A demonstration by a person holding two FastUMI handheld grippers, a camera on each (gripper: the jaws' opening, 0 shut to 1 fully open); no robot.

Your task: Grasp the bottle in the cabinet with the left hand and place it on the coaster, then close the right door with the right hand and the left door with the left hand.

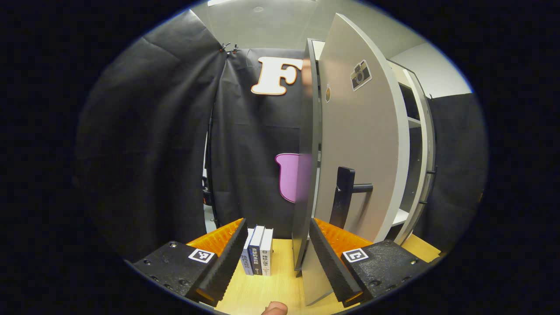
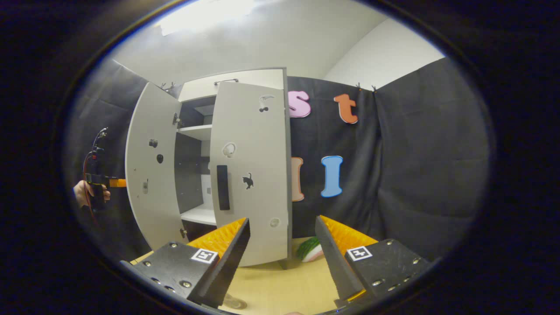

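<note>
My left gripper (image 1: 277, 224) is open. The free edge of the cabinet's left door (image 1: 306, 175) stands between its fingers, close to the right one. On the door's pale outer face, a dark handle (image 1: 345, 197) sits just beyond that finger. In the right gripper view, the left door (image 2: 148, 175) is swung out and the right door (image 2: 251, 175), with its dark handle (image 2: 223, 188), lies flush with the cabinet front. A hand holds the left gripper (image 2: 109, 181) at the left door's outer edge. My right gripper (image 2: 282, 221) is open with nothing between its fingers, in front of the right door.
Three books (image 1: 258, 256) stand upright on the wooden table (image 1: 271, 288) left of the door's edge. White shelves (image 2: 199, 131) show through the gap between the doors. A green and white object (image 2: 310, 249) lies at the cabinet's right foot. A round disc (image 2: 234, 302) lies near the front.
</note>
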